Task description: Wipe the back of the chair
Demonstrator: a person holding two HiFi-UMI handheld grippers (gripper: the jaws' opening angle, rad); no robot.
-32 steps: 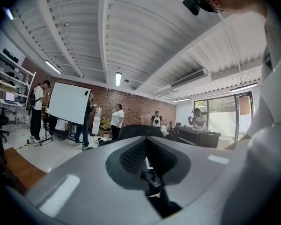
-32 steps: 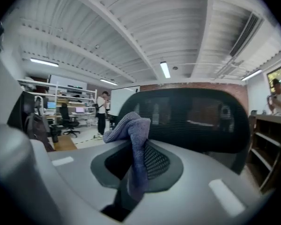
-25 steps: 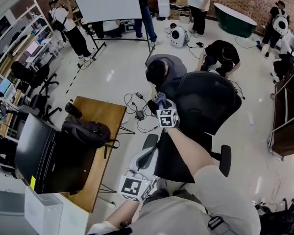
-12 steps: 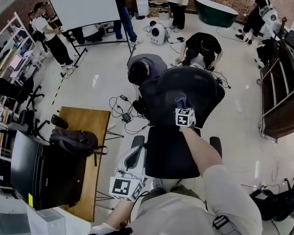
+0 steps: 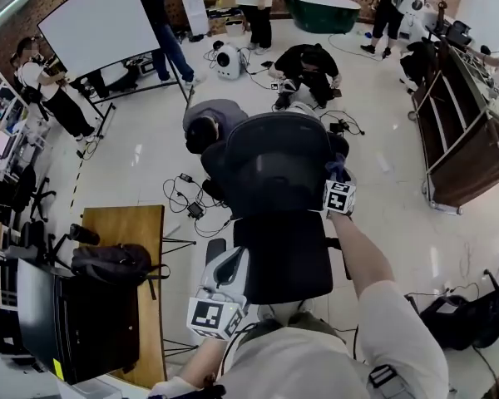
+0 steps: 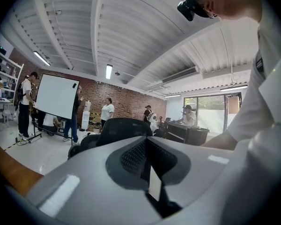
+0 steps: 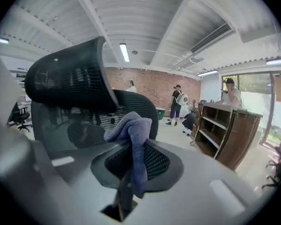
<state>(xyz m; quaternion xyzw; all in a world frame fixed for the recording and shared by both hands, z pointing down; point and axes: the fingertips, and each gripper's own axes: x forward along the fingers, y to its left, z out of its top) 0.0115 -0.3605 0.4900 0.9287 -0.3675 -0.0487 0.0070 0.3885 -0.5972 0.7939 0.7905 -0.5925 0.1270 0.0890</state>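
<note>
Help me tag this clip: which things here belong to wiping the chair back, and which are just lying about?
In the job:
chair back
cloth
right gripper, shut on the cloth

Lying about:
backpack
wooden table
whiteboard
floor cables
wooden shelf unit

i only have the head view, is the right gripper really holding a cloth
Observer: Yes. The right gripper view shows the right gripper with its fingers shut on a blue-grey cloth that bunches above them.
Operator: and the left one
Observer: The left gripper has its fingers together, nothing between them.
Operator: is the cloth on the chair
Observer: It overlaps the right edge of the mesh chair back, below the headrest; whether it touches cannot be told.
</note>
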